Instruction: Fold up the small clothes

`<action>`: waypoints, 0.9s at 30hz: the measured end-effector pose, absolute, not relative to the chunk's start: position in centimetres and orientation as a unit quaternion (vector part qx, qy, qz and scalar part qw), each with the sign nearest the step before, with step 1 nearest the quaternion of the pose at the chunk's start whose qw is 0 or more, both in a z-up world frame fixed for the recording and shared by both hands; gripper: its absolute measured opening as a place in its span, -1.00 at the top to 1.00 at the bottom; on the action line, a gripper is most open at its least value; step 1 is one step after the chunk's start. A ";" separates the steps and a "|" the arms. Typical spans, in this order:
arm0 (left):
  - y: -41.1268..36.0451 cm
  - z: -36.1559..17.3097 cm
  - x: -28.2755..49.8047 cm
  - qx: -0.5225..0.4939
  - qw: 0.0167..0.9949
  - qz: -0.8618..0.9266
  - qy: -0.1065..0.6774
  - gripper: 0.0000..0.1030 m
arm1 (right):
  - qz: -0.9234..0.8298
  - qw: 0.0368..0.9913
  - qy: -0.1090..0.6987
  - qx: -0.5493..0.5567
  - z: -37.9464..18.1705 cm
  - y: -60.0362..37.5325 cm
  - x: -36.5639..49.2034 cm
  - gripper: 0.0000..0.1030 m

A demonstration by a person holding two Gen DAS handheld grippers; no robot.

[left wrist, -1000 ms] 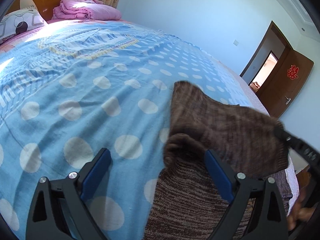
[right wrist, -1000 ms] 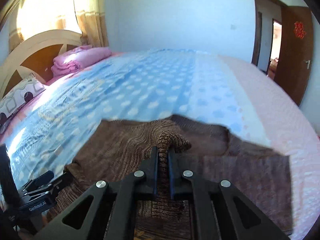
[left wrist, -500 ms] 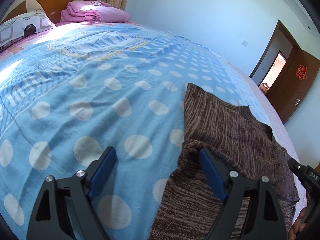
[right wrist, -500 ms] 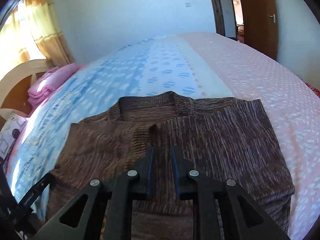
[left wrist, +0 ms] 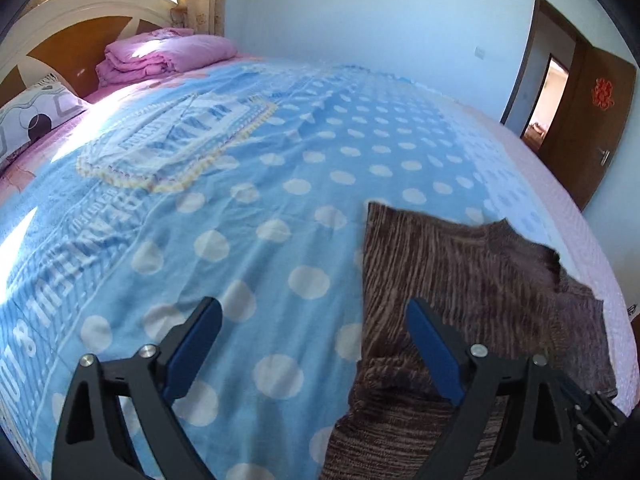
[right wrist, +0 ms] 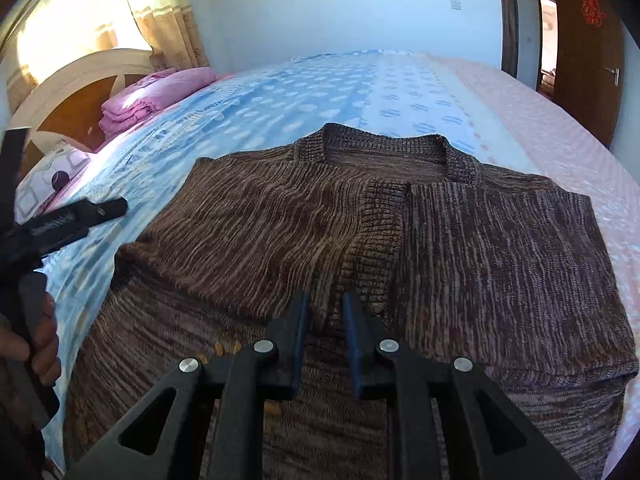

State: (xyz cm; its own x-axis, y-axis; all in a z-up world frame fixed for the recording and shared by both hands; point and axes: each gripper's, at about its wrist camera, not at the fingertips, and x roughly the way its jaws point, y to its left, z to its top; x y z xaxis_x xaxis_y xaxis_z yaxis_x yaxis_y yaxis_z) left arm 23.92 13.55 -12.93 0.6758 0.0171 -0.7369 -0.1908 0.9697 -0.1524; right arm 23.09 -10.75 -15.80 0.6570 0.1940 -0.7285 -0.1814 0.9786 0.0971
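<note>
both grippers' fingers are released: left gripper [left wrist: 312, 344] gapes wide, right gripper [right wrist: 325, 332] has just been parting above the brown sweater [right wrist: 400, 248], nothing pinched. sweater lies near the bed [left wrist: 240, 220] edge, sleeves folded in; body fold likely remains.

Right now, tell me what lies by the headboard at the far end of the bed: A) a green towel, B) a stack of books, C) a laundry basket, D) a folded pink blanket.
D: a folded pink blanket rests near the headboard, beside a patterned pillow.
</note>
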 end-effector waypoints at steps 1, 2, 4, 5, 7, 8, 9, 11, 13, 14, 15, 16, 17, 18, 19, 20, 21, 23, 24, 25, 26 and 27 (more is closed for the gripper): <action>13.5 -13.7 23.6 -0.105 0.905 0.060 0.409 -0.70 | 0.104 0.910 0.401 0.004 -15.8 -10.9 22.7 0.56; 13.6 -14.8 23.0 -0.093 0.898 0.072 0.423 -0.71 | 0.104 0.909 0.404 0.000 -15.9 -11.1 22.5 0.49; 13.8 -16.2 21.4 -0.077 0.901 0.083 0.420 -0.76 | 0.111 0.906 0.409 0.002 -16.0 -11.6 22.2 0.48; 14.5 -16.1 20.4 -0.089 0.907 0.080 0.404 -0.82 | 0.114 0.904 0.412 0.003 -16.1 -11.9 22.4 0.48; 15.0 -15.7 20.3 -0.083 0.904 0.111 0.405 -0.97 | 0.120 0.899 0.420 0.009 -15.7 -12.5 22.1 0.48; 15.3 -15.7 20.5 -0.074 0.899 0.132 0.411 -0.90 | 0.120 0.901 0.417 0.017 -15.3 -12.9 22.0 0.48; 15.8 -15.8 20.8 -0.076 0.893 0.141 0.420 -0.89 | 0.115 0.908 0.402 0.031 -14.4 -13.7 21.9 0.48; 16.7 -15.0 20.7 -0.109 0.896 0.135 0.409 -0.83 | 0.097 0.920 0.376 0.057 -12.9 -15.4 22.0 0.48; 16.4 -13.6 20.4 -0.123 0.907 0.128 0.383 -0.83 | 0.084 0.925 0.359 0.091 -11.6 -17.0 23.2 0.48; 15.7 -12.5 20.5 -0.118 0.915 0.118 0.367 -0.83 | 0.080 0.925 0.357 0.101 -11.1 -17.4 24.1 0.48; 15.0 -12.0 20.9 -0.113 0.920 0.108 0.360 -0.83 | 0.078 0.926 0.353 0.106 -10.7 -17.6 25.2 0.48; 14.1 -11.4 21.3 -0.107 0.924 0.093 0.355 -0.85 | 0.078 0.927 0.352 0.106 -10.5 -17.4 26.0 0.48; 13.0 -11.0 21.8 -0.103 0.927 0.072 0.353 -0.85 | 0.081 0.926 0.354 0.102 -10.4 -16.9 27.1 0.48; 12.0 -10.9 22.4 -0.100 0.928 0.055 0.355 -0.85 | 0.086 0.925 0.357 0.096 -10.4 -16.3 28.0 0.48; 11.1 -11.1 22.9 -0.096 0.928 0.045 0.357 -0.86 | 0.094 0.925 0.359 0.085 -10.6 -15.5 28.9 0.48; 10.3 -11.7 23.4 -0.090 0.926 0.044 0.363 -0.85 | 0.100 0.924 0.362 0.070 -10.9 -14.8 29.7 0.48; 10.0 -12.3 23.7 -0.087 0.922 0.046 0.373 -0.86 | 0.104 0.921 0.371 0.057 -11.5 -14.1 30.7 0.49; 9.6 -14.5 24.3 -0.086 0.911 0.048 0.401 -0.85 | 0.102 0.909 0.403 0.035 -13.8 -13.0 32.7 0.49; 9.7 -15.4 24.5 -0.087 0.903 0.053 0.418 -0.85 | 0.085 0.903 0.420 0.014 -15.3 -12.6 33.6 0.49; 10.2 -16.0 24.8 -0.101 0.894 0.050 0.434 -0.85 | 0.076 0.908 0.413 -0.003 -16.3 -12.5 34.1 0.49; 10.6 -15.8 24.5 -0.114 0.897 0.047 0.424 -0.86 | 0.078 0.909 0.410 0.011 -16.1 -12.9 34.6 0.49; 11.0 -15.7 24.4 -0.124 0.899 0.051 0.417 -0.86 | 0.076 0.909 0.410 0.029 -16.0 -13.4 35.0 0.49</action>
